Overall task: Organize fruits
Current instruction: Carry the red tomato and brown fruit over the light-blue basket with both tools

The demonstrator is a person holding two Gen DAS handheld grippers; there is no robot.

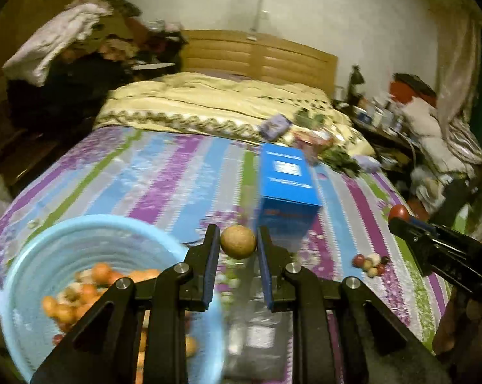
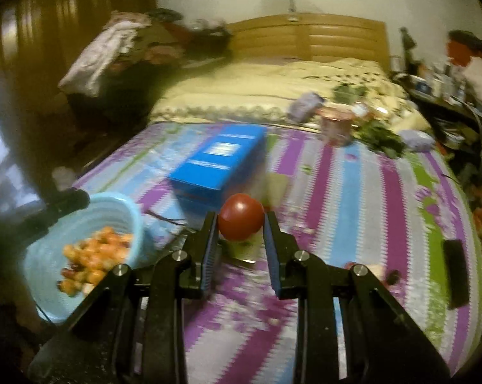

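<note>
My left gripper [image 1: 238, 241] is shut on a round tan fruit [image 1: 238, 242] and holds it above the bed, just right of a light blue basin [image 1: 81, 233] with several small orange fruits inside. My right gripper [image 2: 241, 220] is shut on a red round fruit [image 2: 241, 217]; it also shows in the left wrist view [image 1: 398, 212] at the right. The basin shows at the lower left of the right wrist view [image 2: 125, 211]. A small cluster of loose fruits [image 1: 370, 264] lies on the striped sheet.
A blue box [image 1: 285, 176] lies mid-bed, also in the right wrist view [image 2: 218, 163]. A pink cup [image 2: 335, 124], greens [image 2: 378, 137] and small packets sit further back by a folded quilt [image 1: 209, 102]. A dark flat object [image 2: 455, 275] lies at the right edge.
</note>
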